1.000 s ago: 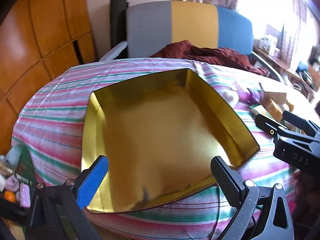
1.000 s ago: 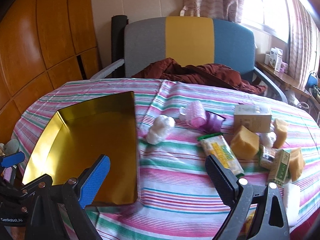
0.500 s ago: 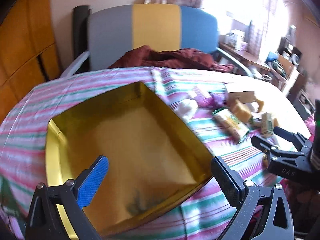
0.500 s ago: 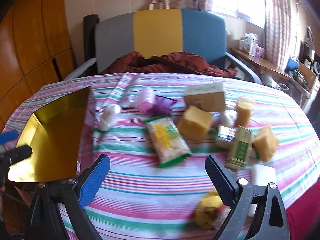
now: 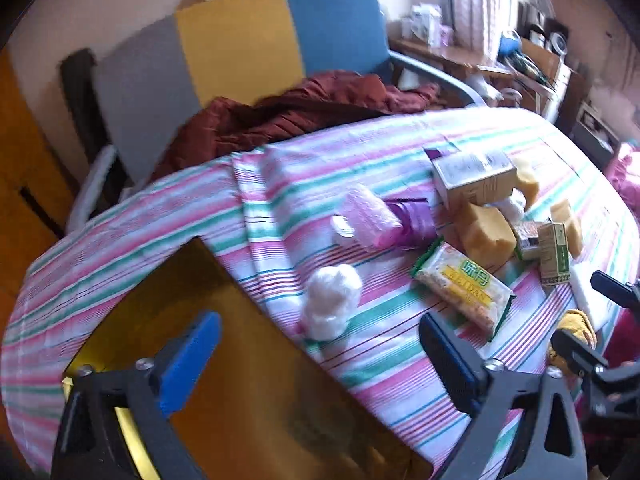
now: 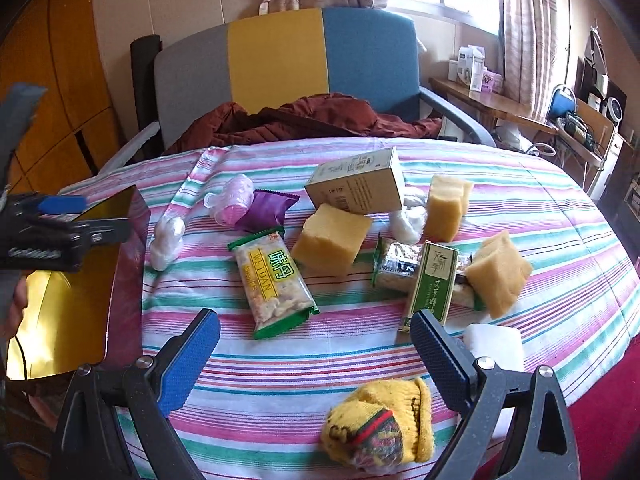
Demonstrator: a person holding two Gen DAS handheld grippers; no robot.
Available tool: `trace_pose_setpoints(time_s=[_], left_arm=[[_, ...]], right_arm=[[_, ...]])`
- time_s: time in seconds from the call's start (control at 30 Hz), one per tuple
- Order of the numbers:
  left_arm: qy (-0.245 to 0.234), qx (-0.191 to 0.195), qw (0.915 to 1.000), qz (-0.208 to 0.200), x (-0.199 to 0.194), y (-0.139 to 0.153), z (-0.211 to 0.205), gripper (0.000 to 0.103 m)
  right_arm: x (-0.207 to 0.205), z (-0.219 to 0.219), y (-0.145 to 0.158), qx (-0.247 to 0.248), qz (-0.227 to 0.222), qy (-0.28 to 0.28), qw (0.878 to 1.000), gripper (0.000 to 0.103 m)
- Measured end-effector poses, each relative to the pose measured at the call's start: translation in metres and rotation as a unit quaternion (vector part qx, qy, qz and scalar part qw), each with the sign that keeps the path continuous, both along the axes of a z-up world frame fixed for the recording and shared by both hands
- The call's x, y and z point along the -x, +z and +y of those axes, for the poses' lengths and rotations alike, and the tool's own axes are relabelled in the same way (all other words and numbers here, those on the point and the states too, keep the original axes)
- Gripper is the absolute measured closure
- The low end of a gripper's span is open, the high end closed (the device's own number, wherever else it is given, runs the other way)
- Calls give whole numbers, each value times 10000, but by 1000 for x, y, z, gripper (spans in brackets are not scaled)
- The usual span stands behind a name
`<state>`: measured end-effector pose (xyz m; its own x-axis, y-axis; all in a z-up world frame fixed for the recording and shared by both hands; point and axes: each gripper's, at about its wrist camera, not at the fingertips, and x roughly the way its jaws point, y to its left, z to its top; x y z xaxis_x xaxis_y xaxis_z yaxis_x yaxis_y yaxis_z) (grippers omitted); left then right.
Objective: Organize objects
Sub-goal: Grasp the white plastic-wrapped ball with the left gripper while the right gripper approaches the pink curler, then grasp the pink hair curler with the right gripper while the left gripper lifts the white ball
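A gold tray [image 5: 248, 380] lies at the table's left end; it also shows in the right wrist view [image 6: 60, 320]. My left gripper [image 5: 316, 352] is open and empty over the tray's right edge. My right gripper [image 6: 316, 344] is open and empty above the striped cloth, just behind a yellow rolled sock [image 6: 380, 428]. Ahead of it lie a green snack packet [image 6: 272, 280], yellow sponge blocks [image 6: 332, 238], a green carton [image 6: 434, 284], a beige box [image 6: 358, 188], a pink roll [image 6: 236, 200], a purple packet [image 6: 266, 210] and a white wad [image 6: 166, 238].
A grey, yellow and blue chair [image 6: 280, 64] with a maroon jacket [image 6: 304, 118] stands behind the table. A white block [image 6: 496, 344] lies by my right finger. A cluttered side desk [image 6: 520, 108] stands at the right. Wood panels [image 6: 52, 80] line the left wall.
Both grippers swung right: the tray slid to the left of both views and the pile of objects came into view. The yellow sock now lies between my right fingers' view.
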<state>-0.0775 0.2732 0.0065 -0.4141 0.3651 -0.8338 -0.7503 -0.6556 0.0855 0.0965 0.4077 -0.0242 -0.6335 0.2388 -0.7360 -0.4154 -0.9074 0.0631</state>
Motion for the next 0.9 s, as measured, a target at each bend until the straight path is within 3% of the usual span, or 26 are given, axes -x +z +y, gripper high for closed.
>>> trace_pose_setpoints(time_s=[0.3,0.33,0.37,0.43,0.57,0.67,0.9], left_arm=[[-379,663,9966,-319,33,-43,41,38],[-388,722,9959,-374,37,-49,43,47],[-412,760,9952,-451,40,-53,44,62],[-440,802,9941,-577,44,-61,47,68],[-464,484,9962,-559,42,-56,43,71],[-369,25,9976,-585,39,-39,30,71],[14,-920,9939,-607,31,5,-25,71]], right_arm=[[12,10,-2,100,-81,26,9999,5],[14,11,-2,103,-91,32,9999,5],[15,11,-2,102,-97,43,9999,5],[19,11,-1,79,-108,60,9999,5],[32,12,4,56,-130,165,9998,5],[50,13,10,73,-90,296,9995,12],[131,0,11,-303,-325,1141,9925,15]])
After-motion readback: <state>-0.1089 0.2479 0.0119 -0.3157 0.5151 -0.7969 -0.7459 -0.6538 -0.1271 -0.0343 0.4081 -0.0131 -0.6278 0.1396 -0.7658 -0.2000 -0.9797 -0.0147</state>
